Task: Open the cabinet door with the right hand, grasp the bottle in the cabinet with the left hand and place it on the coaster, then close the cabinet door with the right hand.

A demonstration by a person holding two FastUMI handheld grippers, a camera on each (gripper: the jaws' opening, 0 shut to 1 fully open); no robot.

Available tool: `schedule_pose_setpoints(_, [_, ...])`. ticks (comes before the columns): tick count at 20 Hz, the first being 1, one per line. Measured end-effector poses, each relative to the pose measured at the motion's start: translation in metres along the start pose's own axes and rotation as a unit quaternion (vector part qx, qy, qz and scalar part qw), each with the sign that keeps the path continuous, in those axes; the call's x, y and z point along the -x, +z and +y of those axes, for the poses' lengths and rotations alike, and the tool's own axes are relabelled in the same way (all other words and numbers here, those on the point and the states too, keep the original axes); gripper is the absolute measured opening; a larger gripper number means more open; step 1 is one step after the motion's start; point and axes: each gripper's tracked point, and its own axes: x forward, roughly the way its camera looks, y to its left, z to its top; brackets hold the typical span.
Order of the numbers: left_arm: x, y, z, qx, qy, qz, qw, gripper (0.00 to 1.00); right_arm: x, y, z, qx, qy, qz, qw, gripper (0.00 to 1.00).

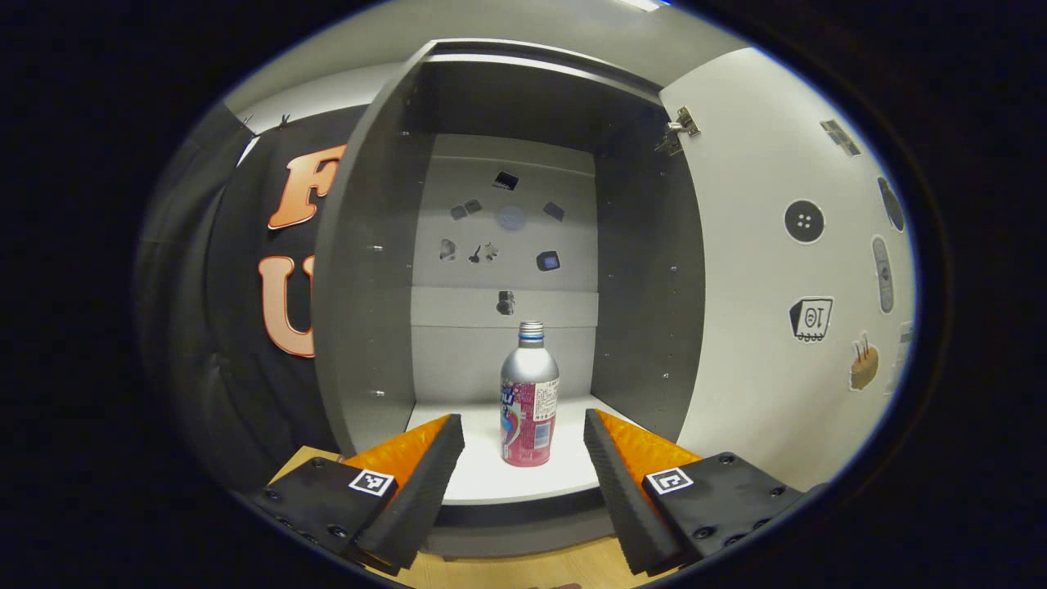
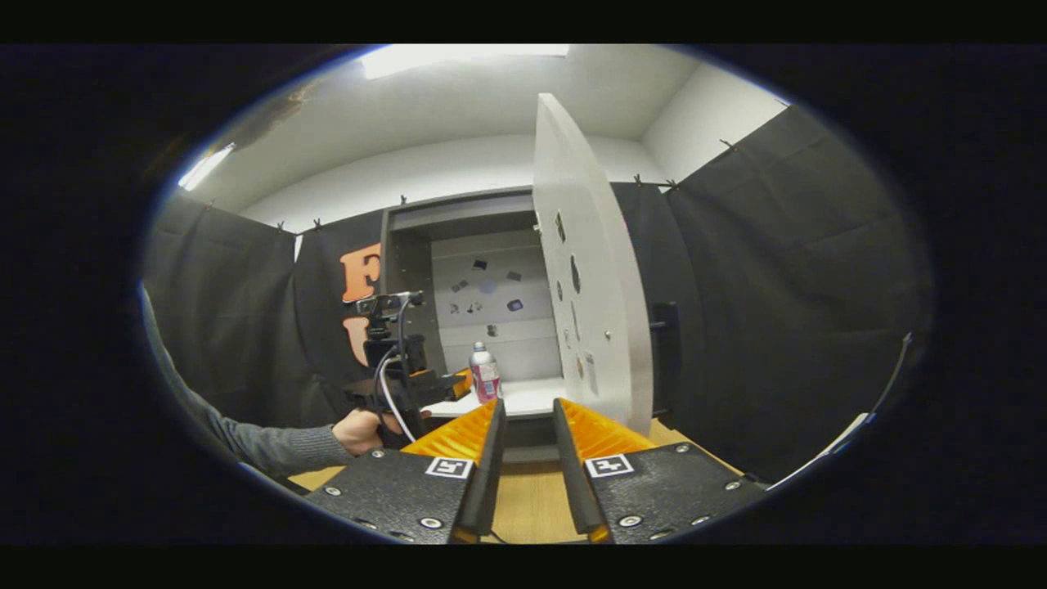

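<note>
The left gripper [image 1: 523, 458] is spread wide at the cabinet's [image 1: 384, 270] front edge, not touching the bottle [image 1: 529, 397] standing upright on the cabinet floor between its fingers. The right gripper [image 2: 530, 446], fingers a narrow gap apart and holding nothing, hangs over the bench [image 2: 523, 499] beside the swung-open cabinet door [image 2: 589, 270].

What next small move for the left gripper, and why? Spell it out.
Probably ease the left gripper straight forward until its open fingers flank the bottle, then close. The cabinet door already stands open, and the bottle stands upright on the cabinet floor, centred between the fingers but not yet touched.
</note>
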Motion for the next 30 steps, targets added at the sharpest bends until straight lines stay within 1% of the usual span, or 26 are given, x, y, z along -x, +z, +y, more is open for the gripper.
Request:
schedule_pose_setpoints(1, [-0.012,-0.002,-0.001,0.0,-0.003,0.0,1.0,0.96,-0.003,-0.001,0.002,-0.001,-0.004,0.004,1.0,0.37])
schedule_pose_setpoints(2, [-0.024,-0.003,-0.001,0.001,-0.006,-0.001,1.0,0.96,-0.008,-0.002,0.002,-0.002,-0.006,0.008,1.0,0.32])
schedule_pose_setpoints(3, [-0.036,-0.003,-0.001,0.002,-0.008,-0.001,1.0,0.96,-0.011,-0.005,0.001,-0.002,-0.01,0.011,1.0,0.38])
schedule_pose_setpoints(6, [-0.07,-0.01,-0.005,-0.002,-0.019,0.002,1.0,0.96,-0.02,-0.009,0.001,-0.013,-0.021,0.015,1.0,0.46])
schedule_pose_setpoints(7, [-0.079,-0.013,-0.005,-0.005,-0.02,0.003,1.0,0.99,-0.023,-0.01,0.002,-0.016,-0.025,0.018,0.999,0.47])
schedule_pose_setpoints(8, [-0.089,-0.015,-0.005,-0.006,-0.021,0.003,1.0,0.95,-0.025,-0.013,0.001,-0.017,-0.028,0.023,0.999,0.49])
schedule_pose_setpoints(9, [-0.098,-0.018,-0.005,-0.006,-0.021,0.005,1.0,0.96,-0.026,-0.014,0.0,-0.018,-0.033,0.026,0.999,0.46])
schedule_pose_setpoints(10, [-0.106,-0.021,-0.004,-0.005,-0.022,0.008,1.0,0.96,-0.026,-0.015,0.001,-0.019,-0.035,0.029,0.999,0.51])
schedule_pose_setpoints(11, [-0.113,-0.024,-0.006,-0.001,-0.024,0.011,1.0,0.99,-0.027,-0.016,0.0,-0.018,-0.039,0.03,0.999,0.51])
schedule_pose_setpoints(12, [-0.118,-0.028,-0.007,0.002,-0.025,0.017,1.0,0.96,-0.028,-0.017,-0.001,-0.017,-0.042,0.034,0.998,0.52])
schedule_pose_setpoints(15, [-0.126,-0.032,-0.005,0.006,-0.027,0.016,0.999,0.96,-0.027,-0.021,-0.002,-0.015,-0.054,0.041,0.998,0.53])
schedule_pose_setpoints(16, [-0.125,-0.03,-0.004,0.008,-0.029,0.014,0.999,0.92,-0.027,-0.022,-0.002,-0.017,-0.055,0.043,0.997,0.53])
schedule_pose_setpoints(17, [-0.121,-0.029,-0.004,0.009,-0.029,0.012,0.999,0.87,-0.027,-0.023,-0.002,-0.019,-0.057,0.044,0.997,0.53])
schedule_pose_setpoints(19, [-0.113,-0.025,-0.001,0.008,-0.026,0.009,1.0,0.86,-0.024,-0.023,-0.002,-0.019,-0.06,0.045,0.997,0.53])
schedule_pose_setpoints(22, [-0.09,-0.015,0.007,0.001,-0.021,0.0,1.0,0.86,-0.02,-0.022,0.002,-0.022,-0.055,0.046,0.997,0.53])
schedule_pose_setpoints(23, [-0.079,-0.013,0.01,-0.002,-0.017,-0.004,1.0,0.87,-0.018,-0.023,0.004,-0.021,-0.052,0.048,0.997,0.53])
schedule_pose_setpoints(26, [-0.038,-0.01,0.021,-0.011,-0.006,-0.01,1.0,0.86,-0.01,-0.025,0.009,-0.026,-0.04,0.056,0.997,0.53])
schedule_pose_setpoints(29, [0.01,-0.02,0.033,-0.027,0.011,-0.016,0.999,0.87,-0.002,-0.028,0.015,-0.036,-0.026,0.061,0.997,0.53])
schedule_pose_setpoints(30, [0.026,-0.026,0.035,-0.035,0.016,-0.018,0.999,0.84,0.001,-0.03,0.017,-0.039,-0.021,0.064,0.997,0.53])
